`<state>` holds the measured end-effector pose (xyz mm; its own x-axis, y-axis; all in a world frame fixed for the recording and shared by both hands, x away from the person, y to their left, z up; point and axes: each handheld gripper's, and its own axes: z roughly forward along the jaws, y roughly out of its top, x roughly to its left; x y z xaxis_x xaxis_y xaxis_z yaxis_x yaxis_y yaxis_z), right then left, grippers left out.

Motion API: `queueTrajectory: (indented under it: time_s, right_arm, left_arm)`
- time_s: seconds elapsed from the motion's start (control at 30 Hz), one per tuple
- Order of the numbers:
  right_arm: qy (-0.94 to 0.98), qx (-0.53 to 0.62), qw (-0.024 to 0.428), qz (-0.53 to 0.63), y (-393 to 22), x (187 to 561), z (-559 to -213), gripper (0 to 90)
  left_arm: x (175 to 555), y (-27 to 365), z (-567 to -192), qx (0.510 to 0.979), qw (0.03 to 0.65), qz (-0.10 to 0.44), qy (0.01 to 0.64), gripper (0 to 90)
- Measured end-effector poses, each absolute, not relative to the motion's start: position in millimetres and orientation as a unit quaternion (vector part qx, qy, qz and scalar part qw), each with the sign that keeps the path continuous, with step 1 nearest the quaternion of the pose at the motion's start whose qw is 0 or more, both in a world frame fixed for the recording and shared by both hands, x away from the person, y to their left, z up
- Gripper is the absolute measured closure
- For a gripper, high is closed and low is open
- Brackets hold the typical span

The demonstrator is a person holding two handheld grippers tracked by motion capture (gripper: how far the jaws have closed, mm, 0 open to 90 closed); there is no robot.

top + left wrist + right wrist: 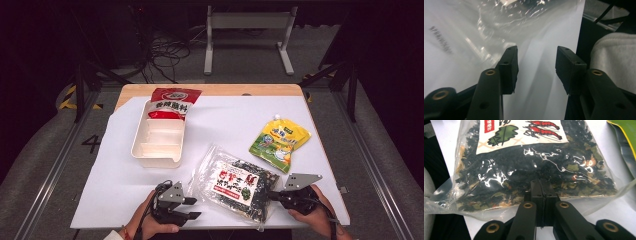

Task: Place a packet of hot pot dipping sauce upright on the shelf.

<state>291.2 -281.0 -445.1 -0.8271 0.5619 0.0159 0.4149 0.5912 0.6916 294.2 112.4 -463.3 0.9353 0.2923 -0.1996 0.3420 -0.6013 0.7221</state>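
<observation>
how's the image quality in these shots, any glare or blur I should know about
High view: table lit evenly, surroundings dark, fairly soft. Left gripper view: clear plastic smeared with blur and glare, jaws sharp. Right gripper view: sharp, white glints on the seaweed bag.

A white plastic divided tray point(159, 137) holds a red sauce packet point(172, 102); right of it lies a yellow-green spouted pouch point(279, 142)

tray point(159, 136) far left, pouch point(279, 142) right, seaweed bag point(235, 184) nearest, between them
</observation>
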Motion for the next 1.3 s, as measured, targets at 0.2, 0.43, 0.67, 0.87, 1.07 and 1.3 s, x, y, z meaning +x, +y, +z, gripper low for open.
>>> queueTrajectory:
  time_s: [0.2,0.43,0.67,0.87,1.07,1.3]
  right_arm:
    - [0.882,0.281,0.093,0.367,-281.2,292.0,-447.1,90.0]
    - [0.881,0.286,0.095,0.366,-280.6,287.6,-447.2,90.0]
    - [0.883,0.282,0.085,0.366,-281.9,280.5,-446.1,90.0]
    - [0.887,0.268,0.075,0.367,-275.0,275.2,-446.7,90.0]
    - [0.885,0.269,0.072,0.373,-274.6,275.9,-448.6,90.0]
    - [0.884,0.272,0.077,0.372,-266.5,278.0,-449.4,90.0]
  left_arm:
    - [295.1,90.5,-465.4,0.896,0.404,-0.049,0.177,49.4]
    - [288.4,102.1,-461.5,0.904,0.382,-0.025,0.188,44.2]
    - [295.2,121.3,-463.9,0.888,0.395,-0.001,0.236,37.2]
    - [307.2,106.6,-464.4,0.876,0.420,-0.004,0.236,32.5]
    - [318.6,95.4,-461.3,0.856,0.453,-0.012,0.247,33.9]
    - [341.3,80.1,-455.1,0.823,0.502,-0.037,0.264,32.6]
